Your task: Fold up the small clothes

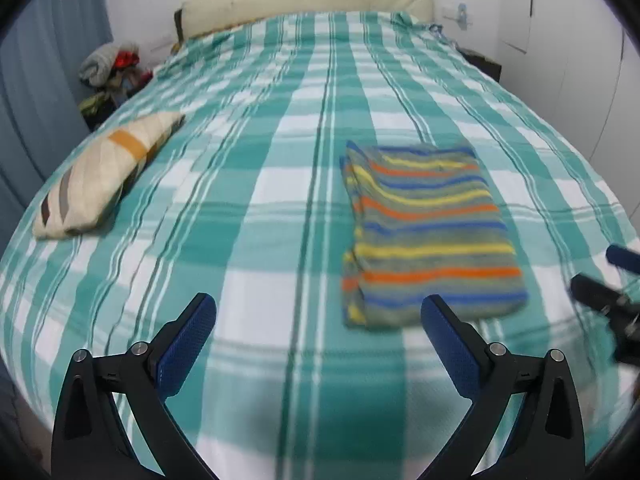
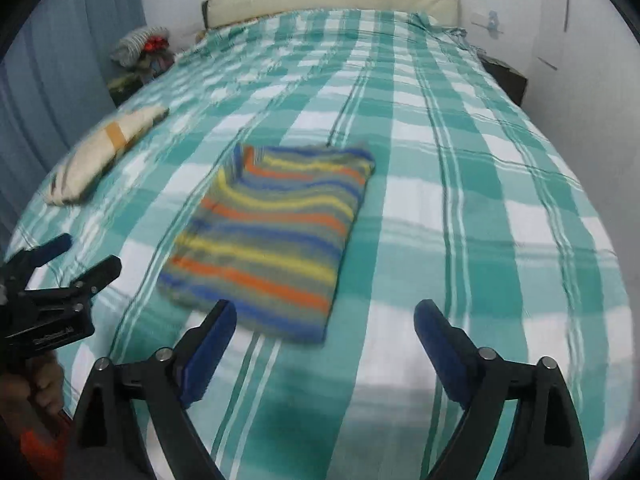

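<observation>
Striped folded garment point(image 1: 430, 232) lies beyond both open, empty tongs point(image 1: 318, 322).

Left gripper point(image 1: 318, 316): jaws spread wide, empty, angled downward. Right gripper point(image 2: 325, 322): likewise wide, empty, angled downward.

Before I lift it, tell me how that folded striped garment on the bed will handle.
The striped garment looks like soft knit, so it will probably sag and unfold if lifted by one edge. Its stacked layers along the side may slide apart. It seems light; pushed across the checked bedspread, it would likely bunch rather than glide.
</observation>
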Demonstrator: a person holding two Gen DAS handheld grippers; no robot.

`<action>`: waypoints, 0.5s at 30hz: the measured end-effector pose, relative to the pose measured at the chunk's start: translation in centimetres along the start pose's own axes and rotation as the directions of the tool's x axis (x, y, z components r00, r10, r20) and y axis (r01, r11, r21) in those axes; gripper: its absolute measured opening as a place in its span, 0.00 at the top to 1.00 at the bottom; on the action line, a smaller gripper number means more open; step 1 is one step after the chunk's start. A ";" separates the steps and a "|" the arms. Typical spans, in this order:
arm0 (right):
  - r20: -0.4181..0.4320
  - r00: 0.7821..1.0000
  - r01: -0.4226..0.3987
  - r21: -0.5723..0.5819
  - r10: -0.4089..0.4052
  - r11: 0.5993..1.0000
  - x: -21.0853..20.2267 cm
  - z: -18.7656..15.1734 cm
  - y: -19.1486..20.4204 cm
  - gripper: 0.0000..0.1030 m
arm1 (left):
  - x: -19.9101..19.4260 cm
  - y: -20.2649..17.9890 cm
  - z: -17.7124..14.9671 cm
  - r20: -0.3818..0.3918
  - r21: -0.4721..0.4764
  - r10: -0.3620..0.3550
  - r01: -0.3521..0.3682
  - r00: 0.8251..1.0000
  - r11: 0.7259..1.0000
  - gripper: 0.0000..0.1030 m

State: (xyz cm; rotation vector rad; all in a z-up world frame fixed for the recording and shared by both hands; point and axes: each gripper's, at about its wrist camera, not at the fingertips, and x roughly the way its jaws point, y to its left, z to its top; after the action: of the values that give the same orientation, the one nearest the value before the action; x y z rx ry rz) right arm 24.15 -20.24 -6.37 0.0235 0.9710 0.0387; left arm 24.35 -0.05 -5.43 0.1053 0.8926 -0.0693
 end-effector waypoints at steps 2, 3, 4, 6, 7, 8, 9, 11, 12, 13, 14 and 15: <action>-0.007 1.000 0.021 0.030 -0.021 0.999 -0.6 -0.6 0.7 0.08 | -0.2 -0.4 0.1 -0.014 -0.009 0.026 -0.026 1.000 1.000 0.01; -0.003 1.000 0.028 0.046 -0.028 0.999 -0.9 -0.7 0.8 0.08 | -0.1 -0.6 0.3 -0.027 0.003 0.034 -0.034 0.999 0.999 0.01; 0.007 0.999 0.035 0.067 -0.035 0.997 -1.2 -0.8 1.0 0.08 | 0.0 -0.8 0.4 -0.045 0.019 0.036 -0.035 0.998 0.999 0.01; 0.003 0.999 0.033 0.081 -0.034 0.996 -1.2 -0.6 1.1 0.08 | 0.0 -1.1 0.6 -0.062 0.016 0.029 -0.028 0.998 0.999 0.01; 0.000 0.999 0.046 0.086 -0.046 0.995 -1.3 -0.4 1.3 0.08 | -0.2 -1.1 0.7 -0.061 0.014 0.020 -0.020 0.998 1.000 0.01; 0.000 0.998 0.058 0.080 -0.058 0.995 -1.4 -0.3 1.5 0.08 | -0.4 -1.1 0.8 -0.056 0.014 0.010 -0.010 0.998 1.000 0.01; -0.001 0.997 0.074 0.071 -0.074 0.995 -1.6 -0.2 1.6 0.08 | -0.6 -1.2 1.0 -0.052 0.016 0.008 -0.007 0.999 1.000 0.01; 0.000 0.994 0.107 0.060 -0.107 0.992 -2.2 0.1 1.8 0.08 | -0.9 -1.4 1.2 -0.051 0.020 0.008 -0.007 0.999 1.000 0.01; 0.000 0.993 0.115 0.059 -0.115 0.992 -2.3 0.2 1.8 0.08 | -0.9 -1.5 1.3 -0.053 0.019 0.005 -0.004 0.999 1.000 0.01; 0.000 0.992 0.126 0.060 -0.126 0.990 -2.5 0.3 1.7 0.08 | -0.9 -1.5 1.4 -0.055 0.018 0.002 -0.001 0.998 1.000 0.01; -0.001 0.991 0.132 0.061 -0.133 0.989 -2.6 0.3 1.6 0.08 | -0.9 -1.5 1.5 -0.056 0.017 0.001 0.000 0.998 1.000 0.01; -0.003 0.991 0.137 0.063 -0.137 0.989 -2.7 0.3 1.4 0.08 | -1.0 -1.6 1.5 -0.055 0.019 0.001 0.000 0.998 1.000 0.01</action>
State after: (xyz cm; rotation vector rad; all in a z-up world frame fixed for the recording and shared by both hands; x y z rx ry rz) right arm 22.86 -18.94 -3.87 0.0154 0.9706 -0.1183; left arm 24.72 -1.82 -3.81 0.1258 0.9469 -0.0745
